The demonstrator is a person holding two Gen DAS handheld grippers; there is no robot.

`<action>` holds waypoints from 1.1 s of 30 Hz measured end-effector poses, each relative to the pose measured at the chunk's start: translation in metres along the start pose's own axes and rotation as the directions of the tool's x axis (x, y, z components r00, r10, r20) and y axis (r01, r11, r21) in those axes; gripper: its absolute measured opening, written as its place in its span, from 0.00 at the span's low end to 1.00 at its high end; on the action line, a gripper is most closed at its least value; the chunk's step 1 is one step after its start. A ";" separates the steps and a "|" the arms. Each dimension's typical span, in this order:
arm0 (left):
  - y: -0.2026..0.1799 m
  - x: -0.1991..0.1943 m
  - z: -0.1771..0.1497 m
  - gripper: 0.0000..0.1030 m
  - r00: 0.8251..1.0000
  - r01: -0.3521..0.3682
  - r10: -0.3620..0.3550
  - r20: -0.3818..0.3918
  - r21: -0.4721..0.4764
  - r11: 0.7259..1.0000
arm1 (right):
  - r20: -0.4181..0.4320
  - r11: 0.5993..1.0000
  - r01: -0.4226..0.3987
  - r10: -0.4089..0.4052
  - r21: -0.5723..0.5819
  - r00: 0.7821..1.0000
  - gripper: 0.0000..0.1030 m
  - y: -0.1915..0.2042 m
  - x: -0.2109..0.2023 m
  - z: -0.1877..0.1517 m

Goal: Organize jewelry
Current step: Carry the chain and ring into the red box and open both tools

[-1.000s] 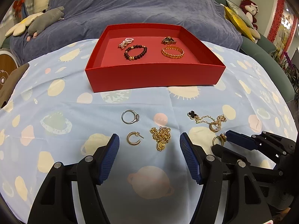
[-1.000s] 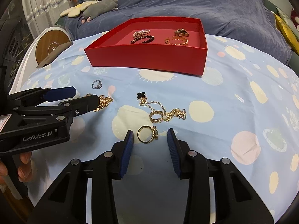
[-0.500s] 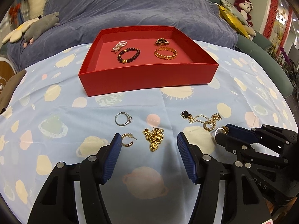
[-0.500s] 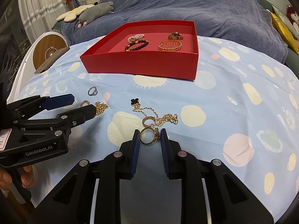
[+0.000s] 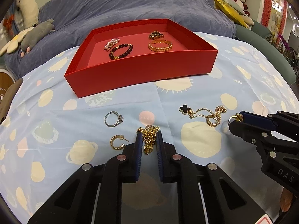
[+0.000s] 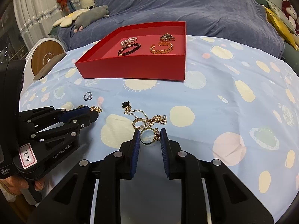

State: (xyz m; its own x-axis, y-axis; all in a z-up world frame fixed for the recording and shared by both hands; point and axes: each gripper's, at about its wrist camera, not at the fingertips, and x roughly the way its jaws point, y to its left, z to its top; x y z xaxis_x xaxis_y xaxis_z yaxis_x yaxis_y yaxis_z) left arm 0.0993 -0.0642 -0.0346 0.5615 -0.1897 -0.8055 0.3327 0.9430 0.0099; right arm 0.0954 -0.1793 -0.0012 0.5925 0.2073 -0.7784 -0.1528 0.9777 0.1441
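Note:
A red tray (image 5: 142,69) holds a dark bead bracelet (image 5: 121,51), a pearl piece, a gold bangle (image 5: 160,45) and a small watch-like piece. On the blue cloth lie a silver ring (image 5: 112,119), a gold hoop earring (image 5: 117,142), and a gold chain with a black clover (image 5: 202,112). My left gripper (image 5: 149,140) is shut on a gold chain necklace (image 5: 148,139) resting on the cloth. My right gripper (image 6: 149,138) is shut on a gold ring (image 6: 148,138), beside the clover chain (image 6: 143,116).
The tray (image 6: 134,67) stands at the far middle of the table. Behind it is a blue-covered sofa (image 5: 130,5) with plush toys. A round white and wood device (image 6: 44,57) sits at the table's left edge.
My left gripper's fingers have closed from wide open onto the gold chain necklace. My right gripper has narrowed onto the gold ring. Both views moved slightly forward.

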 end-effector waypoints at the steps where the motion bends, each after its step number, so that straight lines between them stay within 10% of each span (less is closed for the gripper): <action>1: 0.000 0.000 0.000 0.07 1.000 0.001 -0.001 0.001 0.001 1.000 | 0.001 1.000 0.000 0.000 0.001 1.000 0.21 0.000 0.000 0.000; 19: 0.019 -0.052 0.038 0.02 0.988 0.113 -0.104 0.112 -0.082 0.990 | 0.086 0.999 -0.021 0.017 0.045 0.996 0.21 0.000 -0.023 0.030; 33: 0.048 -0.063 0.133 0.02 0.965 0.119 -0.087 0.247 -0.118 0.986 | 0.161 0.996 -0.026 0.012 0.086 0.987 0.21 -0.012 -0.005 0.132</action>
State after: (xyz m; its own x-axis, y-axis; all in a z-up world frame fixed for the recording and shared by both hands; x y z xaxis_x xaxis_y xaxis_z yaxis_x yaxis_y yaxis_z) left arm 0.1808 -0.0436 0.0960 0.7003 -0.3329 -0.6315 0.3056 0.9392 -0.1563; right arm 0.1985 -0.1879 0.0811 0.7106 0.2214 -0.6679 -0.0993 0.9713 0.2163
